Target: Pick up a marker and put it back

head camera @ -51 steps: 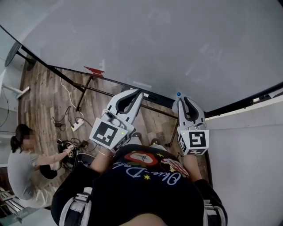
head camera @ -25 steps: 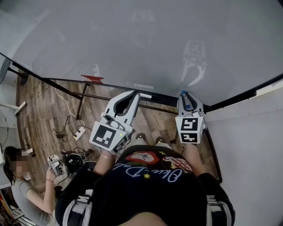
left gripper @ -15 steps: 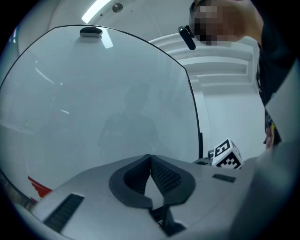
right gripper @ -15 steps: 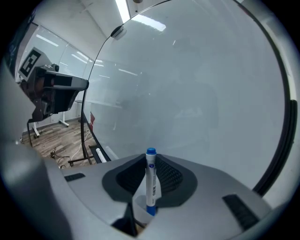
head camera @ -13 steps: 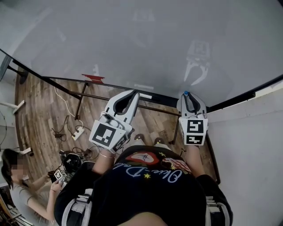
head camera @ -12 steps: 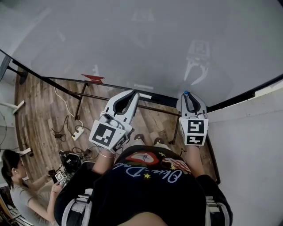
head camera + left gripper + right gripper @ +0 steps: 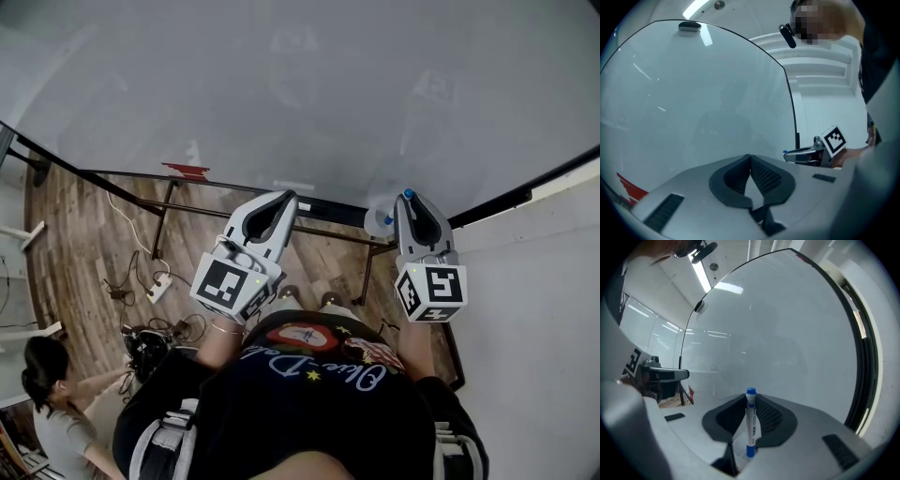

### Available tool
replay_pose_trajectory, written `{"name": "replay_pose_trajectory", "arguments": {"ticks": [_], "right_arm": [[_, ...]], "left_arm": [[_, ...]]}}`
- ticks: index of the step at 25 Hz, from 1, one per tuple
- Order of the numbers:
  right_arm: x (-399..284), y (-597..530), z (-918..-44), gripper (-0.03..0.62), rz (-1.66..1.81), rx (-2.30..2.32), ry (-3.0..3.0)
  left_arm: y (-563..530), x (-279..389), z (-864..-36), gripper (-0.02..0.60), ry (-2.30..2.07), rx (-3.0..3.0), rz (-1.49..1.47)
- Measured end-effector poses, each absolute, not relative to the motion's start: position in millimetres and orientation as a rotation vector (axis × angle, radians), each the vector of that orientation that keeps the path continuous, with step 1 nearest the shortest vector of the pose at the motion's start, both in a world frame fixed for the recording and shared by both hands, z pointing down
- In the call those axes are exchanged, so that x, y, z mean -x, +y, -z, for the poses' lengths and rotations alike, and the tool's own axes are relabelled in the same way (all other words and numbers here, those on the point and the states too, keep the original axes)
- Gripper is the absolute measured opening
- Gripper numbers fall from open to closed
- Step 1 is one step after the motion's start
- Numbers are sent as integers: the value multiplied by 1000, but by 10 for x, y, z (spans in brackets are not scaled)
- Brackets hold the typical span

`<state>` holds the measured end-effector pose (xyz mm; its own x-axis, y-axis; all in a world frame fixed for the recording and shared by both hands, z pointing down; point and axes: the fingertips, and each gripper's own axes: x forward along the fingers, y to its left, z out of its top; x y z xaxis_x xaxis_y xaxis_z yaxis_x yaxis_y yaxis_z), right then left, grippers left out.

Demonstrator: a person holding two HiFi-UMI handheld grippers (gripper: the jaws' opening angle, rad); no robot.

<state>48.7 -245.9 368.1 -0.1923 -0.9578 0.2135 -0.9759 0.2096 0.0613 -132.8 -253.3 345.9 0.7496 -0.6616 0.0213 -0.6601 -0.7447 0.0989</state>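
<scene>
Standing close to a big shiny white board (image 7: 309,84) over a brown wood floor (image 7: 84,234) (cables (image 7: 114,289) lying there). Pinching a blue-capped marker (image 7: 750,423) upright in the right gripper (image 7: 751,401), near the board. Pressing the left gripper (image 7: 750,158) together on nothing.

Bright even light, soft glare, fisheye-warped edges

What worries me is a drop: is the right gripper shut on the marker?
Shut: the right gripper clamps the marker upright between its jaws.
</scene>
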Motion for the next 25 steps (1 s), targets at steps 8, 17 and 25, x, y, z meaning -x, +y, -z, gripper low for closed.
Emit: {"name": "replay_pose_trajectory", "arguments": {"ticks": [8,17,25], "right_arm": [[-736,-2261,-3230,67,-90,-1991,-2365],[-1087,-1981,-2902,67,-36,-2138,-2401],[-1230,-1881,-2845,67,-18,-2182,-2389]], "left_arm": [[-2516,1079,-3373,3,-998,-2902,20],[-2479,911,-3264,3,-951,-2934,15],[-2455,842,-3235,3,-944,-2942,20]]}}
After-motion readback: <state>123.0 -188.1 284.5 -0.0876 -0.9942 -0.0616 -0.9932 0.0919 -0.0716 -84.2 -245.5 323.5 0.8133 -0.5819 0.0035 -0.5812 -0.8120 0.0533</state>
